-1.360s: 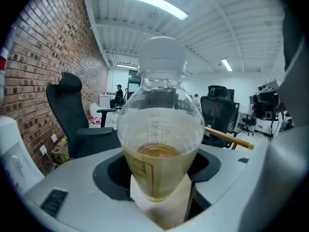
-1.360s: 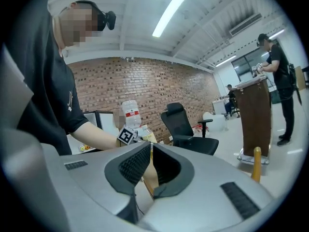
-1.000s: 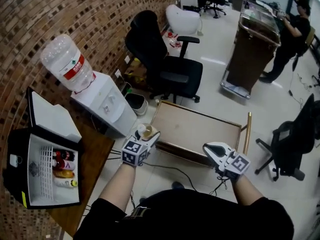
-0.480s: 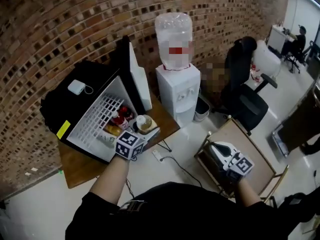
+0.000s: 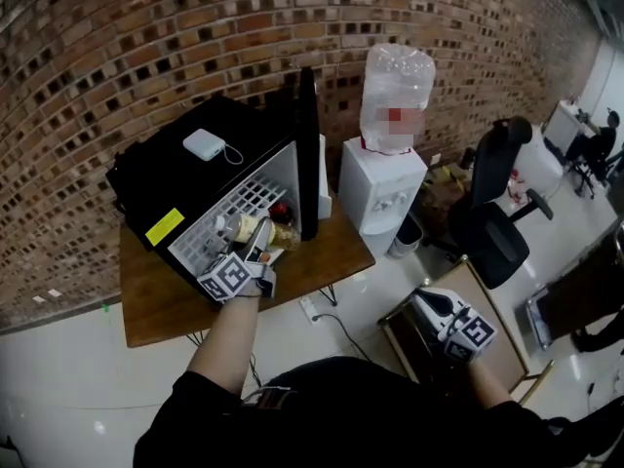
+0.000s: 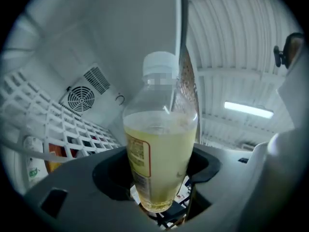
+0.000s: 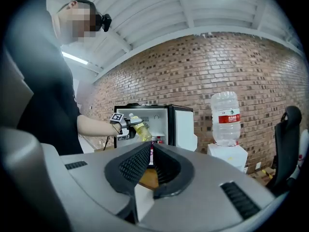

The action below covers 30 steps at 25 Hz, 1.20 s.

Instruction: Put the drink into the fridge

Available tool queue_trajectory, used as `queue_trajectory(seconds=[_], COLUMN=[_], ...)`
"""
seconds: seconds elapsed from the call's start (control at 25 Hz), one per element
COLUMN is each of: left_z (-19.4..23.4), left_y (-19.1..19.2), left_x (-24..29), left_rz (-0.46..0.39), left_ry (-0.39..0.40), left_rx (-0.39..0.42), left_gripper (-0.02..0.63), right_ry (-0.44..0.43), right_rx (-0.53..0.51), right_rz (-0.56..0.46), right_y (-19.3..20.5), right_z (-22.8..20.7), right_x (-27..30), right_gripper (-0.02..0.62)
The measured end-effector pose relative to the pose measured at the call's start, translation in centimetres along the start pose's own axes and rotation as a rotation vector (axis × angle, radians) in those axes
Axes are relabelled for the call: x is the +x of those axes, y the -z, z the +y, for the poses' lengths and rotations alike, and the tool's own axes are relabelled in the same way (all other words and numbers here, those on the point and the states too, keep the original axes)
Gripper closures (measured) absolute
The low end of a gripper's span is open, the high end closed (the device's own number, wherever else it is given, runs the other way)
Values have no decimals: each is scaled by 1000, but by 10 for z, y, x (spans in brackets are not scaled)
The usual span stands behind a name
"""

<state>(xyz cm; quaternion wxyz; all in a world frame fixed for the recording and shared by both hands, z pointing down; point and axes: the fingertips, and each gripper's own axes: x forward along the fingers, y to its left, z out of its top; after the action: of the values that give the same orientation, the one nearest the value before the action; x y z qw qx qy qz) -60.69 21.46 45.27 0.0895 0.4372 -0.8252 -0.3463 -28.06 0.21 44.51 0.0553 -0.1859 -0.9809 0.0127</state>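
A black mini fridge (image 5: 185, 178) stands on a wooden counter (image 5: 166, 305) against a brick wall (image 5: 117, 47), its door (image 5: 308, 154) swung open. A small white device (image 5: 204, 144) lies on the fridge top. The left hand-held gripper (image 5: 259, 252) holds a drink bottle (image 5: 267, 232) at the fridge's white opening, where other bottles (image 5: 281, 213) show. A white water dispenser (image 5: 382, 193) stands just beside the counter, with a black office chair (image 5: 492, 227) beyond it. The right hand-held gripper (image 5: 431, 306) hangs low over the pale floor (image 5: 58, 398).
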Motion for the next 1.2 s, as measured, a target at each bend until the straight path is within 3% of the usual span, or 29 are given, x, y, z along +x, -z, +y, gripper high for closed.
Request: queue_trajectory(seconds=[0.28, 0.56, 0.96, 1.2], left_z=[59, 96, 110, 128], left_y=[-30, -30, -42, -47], left_x=[-20, -37, -39, -45], left_rz=[-317, -483, -610, -739], left_ry=[-73, -220, -259, -259], left_rx=[-352, -572, -773, -843], left_gripper=[311, 302, 301, 293], right_ry=[-21, -39, -41, -40], right_rx=[-17, -19, -16, -19], right_rz=[51, 67, 70, 72], right_y=[-2, 0, 3, 1], right_z=[14, 20, 25, 29], right_x=[15, 14, 8, 5], right_gripper=[565, 565, 565, 565])
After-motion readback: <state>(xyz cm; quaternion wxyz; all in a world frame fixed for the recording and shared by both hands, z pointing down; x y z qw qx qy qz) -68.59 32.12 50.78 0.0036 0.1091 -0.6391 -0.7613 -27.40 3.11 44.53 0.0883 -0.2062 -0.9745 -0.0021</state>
